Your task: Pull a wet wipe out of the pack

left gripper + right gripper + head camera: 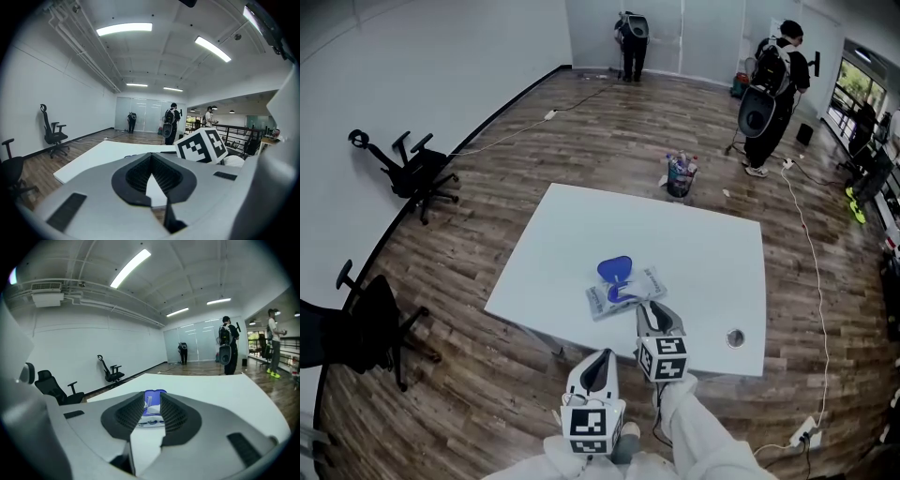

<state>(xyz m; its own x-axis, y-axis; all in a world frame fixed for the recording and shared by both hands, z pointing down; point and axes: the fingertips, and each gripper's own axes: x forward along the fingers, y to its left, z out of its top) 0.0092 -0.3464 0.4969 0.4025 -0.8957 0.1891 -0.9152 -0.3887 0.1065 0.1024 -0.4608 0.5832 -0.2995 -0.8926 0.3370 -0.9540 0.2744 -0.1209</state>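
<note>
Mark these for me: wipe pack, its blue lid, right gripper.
wipe pack (652,279), head view, white wrapper near its right end.
blue lid (615,268), head view, middle of the flap.
right gripper (649,309), head view, midway between its fingertips.

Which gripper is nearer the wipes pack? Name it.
The right gripper, jaws apart, just short of the wipes pack; the left gripper sits farther back, jaws together.

wipe pack (623,286) on table (712,234), right gripper (649,306) before
</note>
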